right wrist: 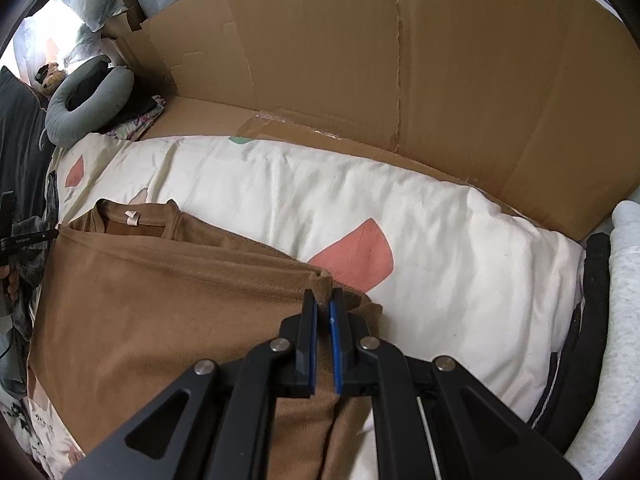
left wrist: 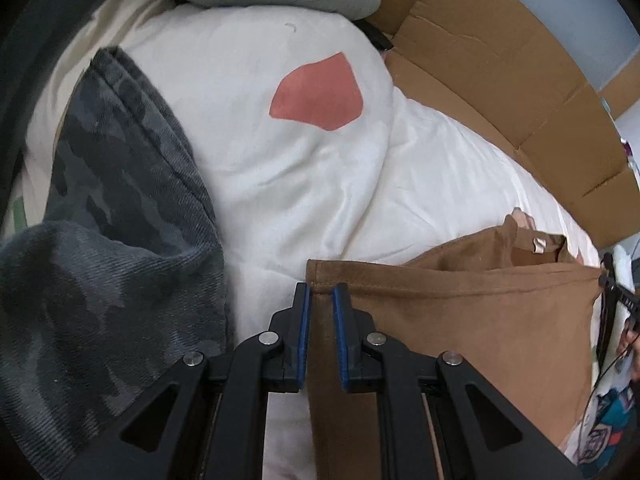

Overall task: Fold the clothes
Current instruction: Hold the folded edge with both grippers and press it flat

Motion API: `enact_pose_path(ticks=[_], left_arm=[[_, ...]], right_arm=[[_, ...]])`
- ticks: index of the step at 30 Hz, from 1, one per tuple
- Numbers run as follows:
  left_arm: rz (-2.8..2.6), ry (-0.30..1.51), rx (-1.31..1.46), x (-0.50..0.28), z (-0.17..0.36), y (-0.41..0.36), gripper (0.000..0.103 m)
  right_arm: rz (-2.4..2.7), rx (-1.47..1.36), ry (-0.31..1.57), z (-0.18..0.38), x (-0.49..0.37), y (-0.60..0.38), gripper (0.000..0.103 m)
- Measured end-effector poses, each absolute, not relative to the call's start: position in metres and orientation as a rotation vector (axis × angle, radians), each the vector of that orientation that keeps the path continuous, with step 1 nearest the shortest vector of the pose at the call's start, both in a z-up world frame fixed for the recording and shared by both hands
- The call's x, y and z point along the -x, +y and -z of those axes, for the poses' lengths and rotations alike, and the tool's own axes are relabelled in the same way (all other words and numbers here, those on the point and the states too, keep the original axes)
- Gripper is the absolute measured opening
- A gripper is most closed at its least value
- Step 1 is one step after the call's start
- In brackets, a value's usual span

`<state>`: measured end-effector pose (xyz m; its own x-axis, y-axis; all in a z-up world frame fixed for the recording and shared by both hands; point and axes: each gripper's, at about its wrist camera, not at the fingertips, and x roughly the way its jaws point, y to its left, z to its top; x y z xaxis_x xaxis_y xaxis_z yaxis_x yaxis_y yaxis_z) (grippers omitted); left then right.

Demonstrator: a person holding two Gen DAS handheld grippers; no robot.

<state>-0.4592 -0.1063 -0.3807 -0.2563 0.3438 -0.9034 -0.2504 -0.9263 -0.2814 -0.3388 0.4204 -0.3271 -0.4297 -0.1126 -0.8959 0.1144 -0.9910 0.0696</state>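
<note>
Left gripper [left wrist: 321,288]: jaws narrowed onto the left hem corner of the shirt [left wrist: 460,320], cloth pinched between the pads. Right gripper [right wrist: 324,295]: jaws clenched on the opposite hem corner, fabric bunched at the tips.

Shirt is brown, lying on the white duvet [left wrist: 304,184]; both hem corners are carried up toward the collar [right wrist: 132,216], so the lower half lies doubled over the upper. Label shows at the neck.

Judgement: step in hand is the bottom-to-top fold, about halfway through the garment. To do it well:
1. Keep both corners level with each other, so the hem lands square.
2. Keep light tension between the 2 grips; slack will wrinkle the fold.
3. Set the hem just short of the collar, then release.

Beyond: camo garment [left wrist: 120,240] to my left, apart from the shirt. Cardboard [right wrist: 400,80] stands behind the duvet.
</note>
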Motion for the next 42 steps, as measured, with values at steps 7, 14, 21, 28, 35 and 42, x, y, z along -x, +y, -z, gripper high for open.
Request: enact_pose_path(ticks=[7, 14, 21, 28, 35, 42], left_arm=[[-2.195, -0.208, 1.640, 0.460, 0.378, -0.118, 0.014], [-2.185, -0.228, 1.611, 0.462, 0.366, -0.123, 0.049], [-2.160, -0.181, 1.605, 0.469, 0.359, -0.123, 0.049], [-2.154, -0.105, 1.628, 0.480, 0.378, -0.116, 0.049], [-2.129, -0.094, 1.611, 0.479, 0.382, -0.112, 0.013], [-2.172, -0.122, 1.526, 0.469, 0.364, -0.120, 0.007]], right_arm=[[2.540, -1.600, 0.005, 0.330, 0.337, 0.420, 0.005], [2.540, -1.603, 0.000, 0.332, 0.337, 0.420, 0.005], [2.542, -1.606, -0.002, 0.334, 0.336, 0.421, 0.005], [2.546, -1.605, -0.002, 0.333, 0.337, 0.421, 0.005], [2.552, -1.599, -0.015, 0.333, 0.337, 0.421, 0.005], [2.577, -1.575, -0.042, 0.327, 0.335, 0.423, 0.005]])
